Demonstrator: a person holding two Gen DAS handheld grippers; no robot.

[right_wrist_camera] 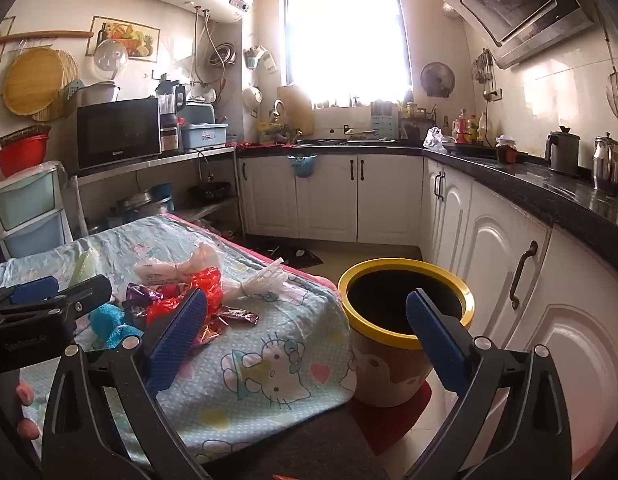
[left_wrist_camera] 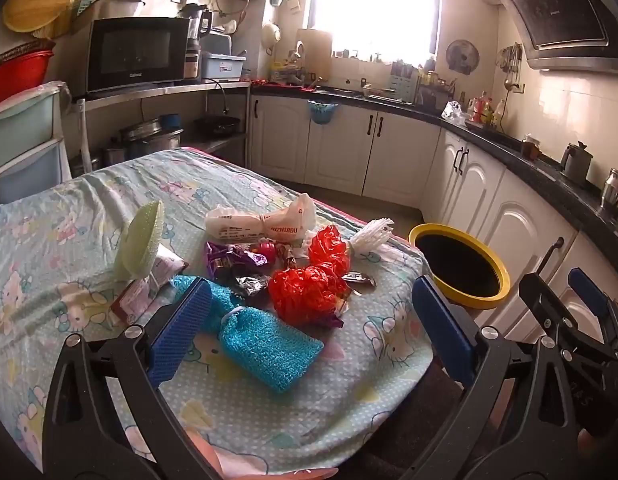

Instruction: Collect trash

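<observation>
A pile of trash lies on the cloth-covered table (left_wrist_camera: 69, 208): crumpled red plastic (left_wrist_camera: 305, 292), purple and silver foil wrappers (left_wrist_camera: 233, 260), a white printed bag (left_wrist_camera: 261, 222) and a white tied bundle (left_wrist_camera: 371, 234). A blue knitted scrubber (left_wrist_camera: 265, 344) and a green mesh item (left_wrist_camera: 139, 242) lie beside them. My left gripper (left_wrist_camera: 313, 336) is open and empty, hovering above the near side of the pile. My right gripper (right_wrist_camera: 309, 344) is open and empty, between the table's right edge and the yellow-rimmed bin (right_wrist_camera: 405, 308). The bin also shows in the left wrist view (left_wrist_camera: 461, 266).
The bin stands on a red mat (right_wrist_camera: 389, 420) on the floor, next to white cabinets (right_wrist_camera: 489, 248) under a dark counter (right_wrist_camera: 549, 196). A microwave (left_wrist_camera: 137, 54) sits on a shelf behind the table. Plastic drawers (left_wrist_camera: 25, 140) stand at the left.
</observation>
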